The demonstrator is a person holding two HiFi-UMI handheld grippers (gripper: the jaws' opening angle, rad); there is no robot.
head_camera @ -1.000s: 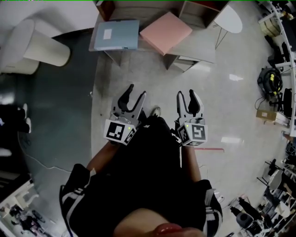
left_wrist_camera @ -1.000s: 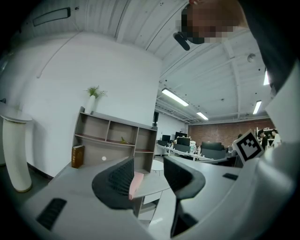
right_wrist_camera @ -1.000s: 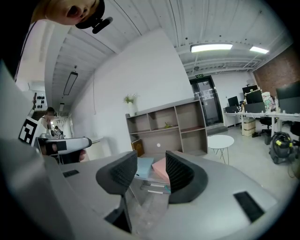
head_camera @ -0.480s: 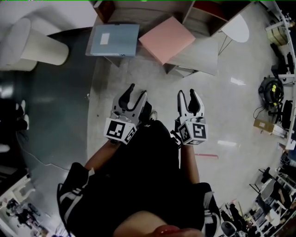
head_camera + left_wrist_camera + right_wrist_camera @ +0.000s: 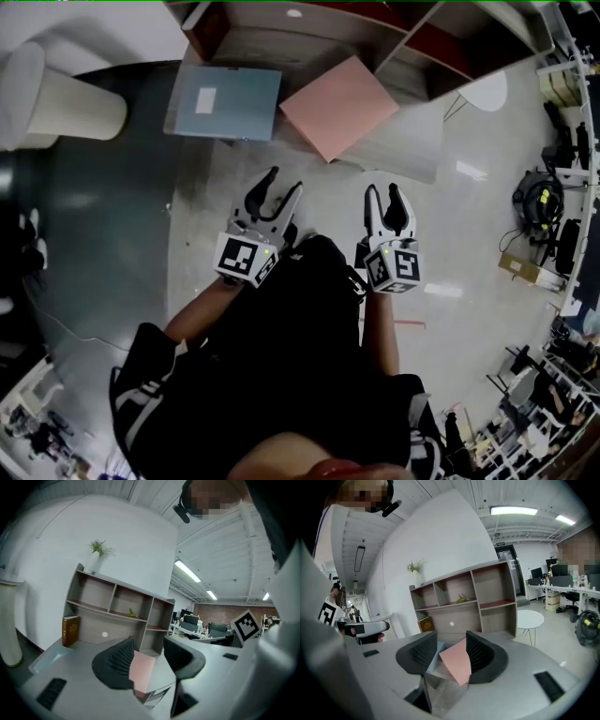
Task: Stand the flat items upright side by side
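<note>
Two flat items lie on a low grey table (image 5: 405,139): a blue one (image 5: 223,101) on the left and a pink one (image 5: 339,106) turned at an angle on the right. My left gripper (image 5: 284,183) and right gripper (image 5: 382,192) hang side by side in the air short of the table, both open and empty. In the left gripper view the pink item (image 5: 142,670) shows far off through the gap of the left gripper (image 5: 149,656). In the right gripper view, the pink item (image 5: 457,663) and the blue item (image 5: 432,656) show beyond the right gripper (image 5: 451,653).
An open shelf unit (image 5: 309,28) stands behind the table with a brown book (image 5: 70,630) on its bottom level and a plant (image 5: 98,549) on top. A white round side table (image 5: 483,89) is to the right, a cream cylinder (image 5: 66,98) to the left.
The table with both flat items has drawn closer and lower in the head view, and more of the shelf shows. Both grippers stay level in front of the body with unchanged openings.
</note>
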